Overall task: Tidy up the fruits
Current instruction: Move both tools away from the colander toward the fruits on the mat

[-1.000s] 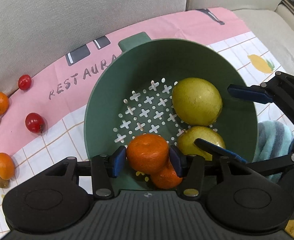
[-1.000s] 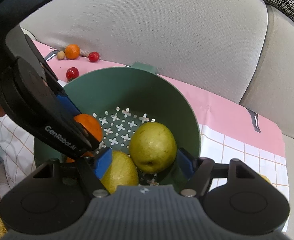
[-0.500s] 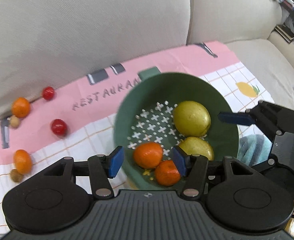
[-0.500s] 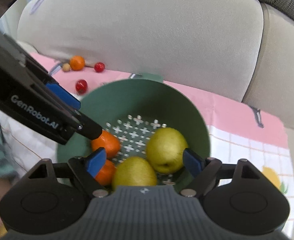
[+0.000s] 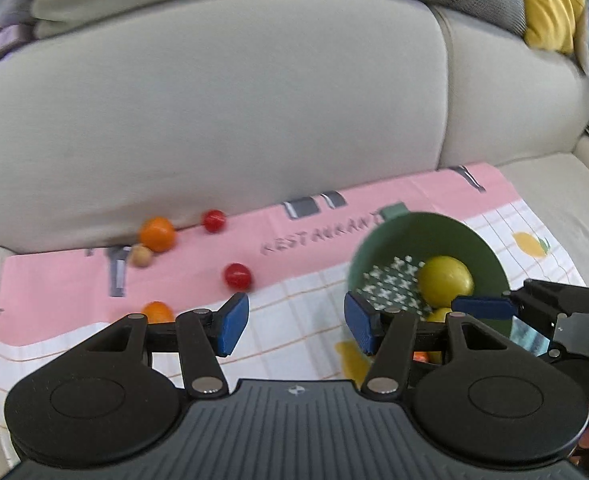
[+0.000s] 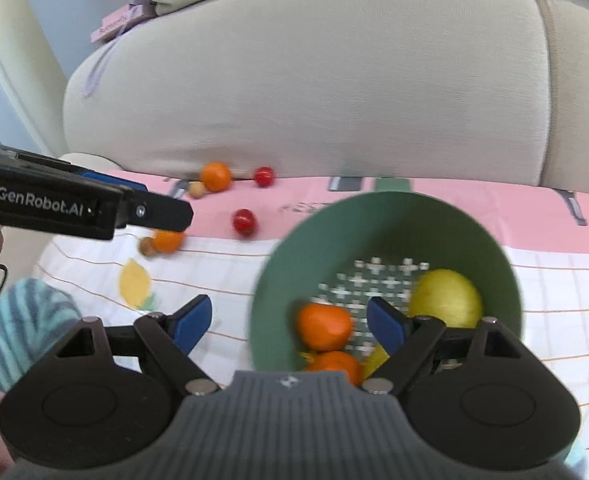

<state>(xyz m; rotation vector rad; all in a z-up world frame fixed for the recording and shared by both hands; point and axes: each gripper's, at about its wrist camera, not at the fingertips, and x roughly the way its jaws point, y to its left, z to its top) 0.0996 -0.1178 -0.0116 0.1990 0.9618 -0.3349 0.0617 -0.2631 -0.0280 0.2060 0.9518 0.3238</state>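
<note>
Two blue-padded fingers of the left gripper spread wide apart, nothing between them, above the checked part of the cloth just left of the green colander; inside the colander one yellow-green pear in plain sight, a second mostly hidden behind the right finger; left of the colander, loose on the pink band, two cherry tomatoes, an orange touching a small brown nut against the sofa back, another orange nearer the gripper; right of the colander, the other gripper's blue-tipped finger.

From the right wrist: right gripper likewise gaping and empty, held over the colander's near-left rim; in the colander two oranges and a pear, a second yellow one mostly hidden behind the right finger; left of the colander, the left gripper's black finger over the cloth, tomatoes, oranges and nuts scattered beyond it.
</note>
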